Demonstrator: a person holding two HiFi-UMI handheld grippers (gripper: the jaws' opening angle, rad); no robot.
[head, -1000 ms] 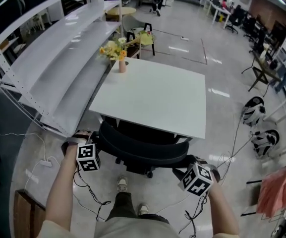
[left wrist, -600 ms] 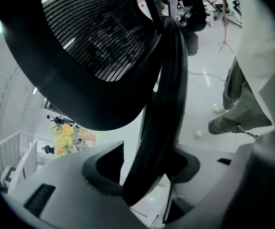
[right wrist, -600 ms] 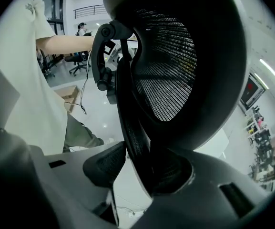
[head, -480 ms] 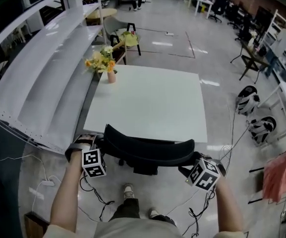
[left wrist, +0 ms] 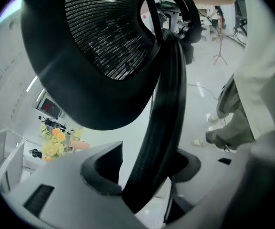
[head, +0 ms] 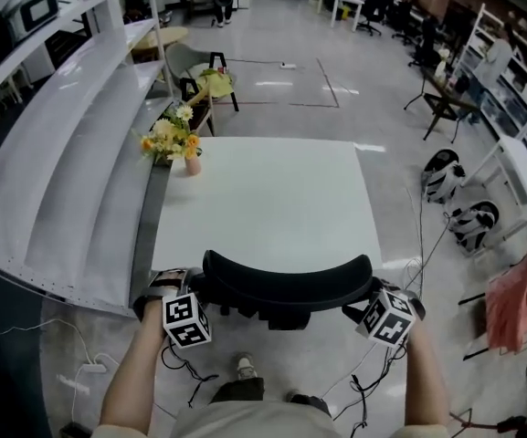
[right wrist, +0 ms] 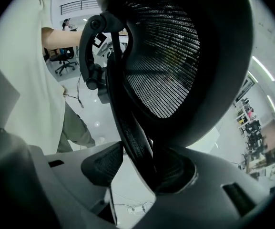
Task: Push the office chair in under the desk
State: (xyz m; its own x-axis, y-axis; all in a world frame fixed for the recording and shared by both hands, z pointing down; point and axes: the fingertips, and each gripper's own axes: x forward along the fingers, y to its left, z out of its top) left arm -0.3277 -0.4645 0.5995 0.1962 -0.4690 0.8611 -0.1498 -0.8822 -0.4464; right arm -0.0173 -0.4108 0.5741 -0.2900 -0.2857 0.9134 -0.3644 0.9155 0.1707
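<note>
Gripping pts: chair (head: 286,283) backrest, one at each end of the top rim. The rim looks stiff; the mesh panel inside it looks soft and prob. gives under load, so push on the rim, not the mesh. Chair is judged mod. heavy and, as an office type, likely to roll and swivel. Uneven force L vs R would prob. turn it off line. Base and wheels are not clear in any view.

Position: backrest stands at the near edge of the desk (head: 263,199), approx. centred. The seat is hidden beneath, so it appears to be under the top. Task looks near done.

Jaw state:
- Left gripper (head: 190,297): jaws opening. The L rim end runs between the pads with a gap showing on one side, so no firm clamp.
- Right gripper (head: 374,301): jaws opening. The R rim end lies against one pad and is clear of the other, so the hold is loose.

Qty:
- Chair at desk: 1.
- Desk: 1.
- Grippers: 2, one per rim end.
- Vase (head: 191,163) w/ flowers: 1, at the far L corner of the desk, well apart from the chair.
- Second chair (head: 194,62): 1, beyond the desk.
</note>
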